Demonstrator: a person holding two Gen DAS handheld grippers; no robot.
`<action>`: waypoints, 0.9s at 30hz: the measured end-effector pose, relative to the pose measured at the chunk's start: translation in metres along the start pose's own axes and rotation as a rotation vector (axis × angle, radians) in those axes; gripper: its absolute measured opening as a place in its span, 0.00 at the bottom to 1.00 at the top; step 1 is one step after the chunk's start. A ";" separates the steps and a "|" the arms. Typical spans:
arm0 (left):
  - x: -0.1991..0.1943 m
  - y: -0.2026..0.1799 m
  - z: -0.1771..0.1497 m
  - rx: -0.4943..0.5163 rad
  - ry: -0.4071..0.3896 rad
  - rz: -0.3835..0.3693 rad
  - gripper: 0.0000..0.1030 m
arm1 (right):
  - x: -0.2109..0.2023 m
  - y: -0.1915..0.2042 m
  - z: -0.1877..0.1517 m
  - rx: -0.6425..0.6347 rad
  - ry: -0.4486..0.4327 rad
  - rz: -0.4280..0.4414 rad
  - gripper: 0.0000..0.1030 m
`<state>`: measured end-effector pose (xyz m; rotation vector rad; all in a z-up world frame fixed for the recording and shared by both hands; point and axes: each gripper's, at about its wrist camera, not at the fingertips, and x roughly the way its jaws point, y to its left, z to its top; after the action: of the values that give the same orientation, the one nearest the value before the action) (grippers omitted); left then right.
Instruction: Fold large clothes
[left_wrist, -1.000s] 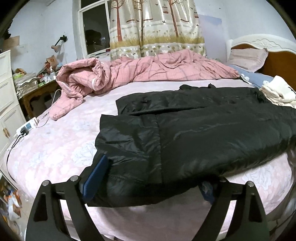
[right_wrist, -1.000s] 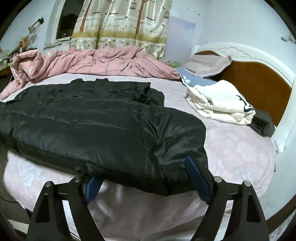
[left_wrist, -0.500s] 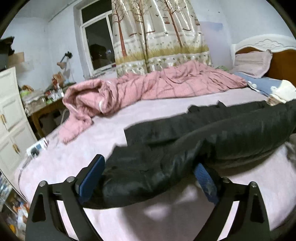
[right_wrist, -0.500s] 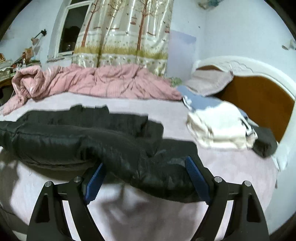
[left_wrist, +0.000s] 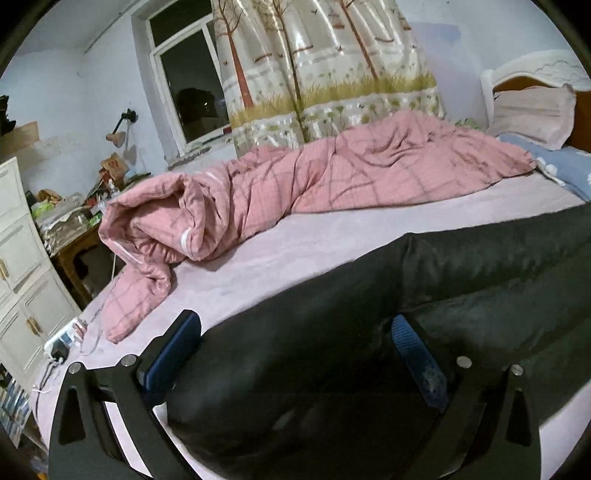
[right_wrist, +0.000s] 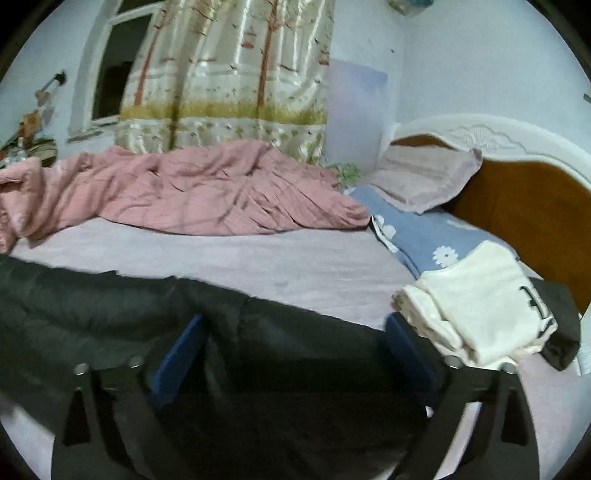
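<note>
A large black puffer jacket (left_wrist: 369, 332) lies across the near side of the pink bed sheet (left_wrist: 295, 240); it also shows in the right wrist view (right_wrist: 277, 350). My left gripper (left_wrist: 295, 350) has its blue-padded jaws wide apart with the jacket's near edge bunched between them. My right gripper (right_wrist: 295, 350) also has its jaws wide apart, with the jacket's other end lying between them. The jacket's edge looks raised off the bed at both grippers. Whether the pads press the fabric is hidden.
A pink checked duvet (left_wrist: 314, 184) is heaped along the far side of the bed. A folded white garment (right_wrist: 480, 302) and a dark one (right_wrist: 561, 325) lie by the wooden headboard (right_wrist: 524, 206). Pillows (right_wrist: 424, 177), a cluttered desk (left_wrist: 74, 221) and white cupboard (left_wrist: 22, 277) stand around.
Both grippers moved forward and low over the bed, and the jacket's near edge has lifted and bunched between the jaws. The view has tilted up towards the window and curtain.
</note>
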<state>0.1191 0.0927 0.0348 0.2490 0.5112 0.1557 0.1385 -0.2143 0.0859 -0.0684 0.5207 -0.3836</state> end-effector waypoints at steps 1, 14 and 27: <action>0.013 0.002 -0.003 -0.014 0.028 -0.001 1.00 | 0.013 0.002 0.000 -0.001 0.012 0.012 1.00; 0.020 0.038 -0.009 -0.138 0.027 -0.173 1.00 | 0.004 -0.040 -0.012 0.126 -0.017 0.198 1.00; 0.063 0.066 -0.040 -0.389 0.234 -0.528 0.39 | 0.049 -0.095 -0.054 0.455 0.236 0.574 0.36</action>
<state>0.1478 0.1767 -0.0101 -0.2909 0.7493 -0.2336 0.1182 -0.3190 0.0314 0.5621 0.6476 0.0619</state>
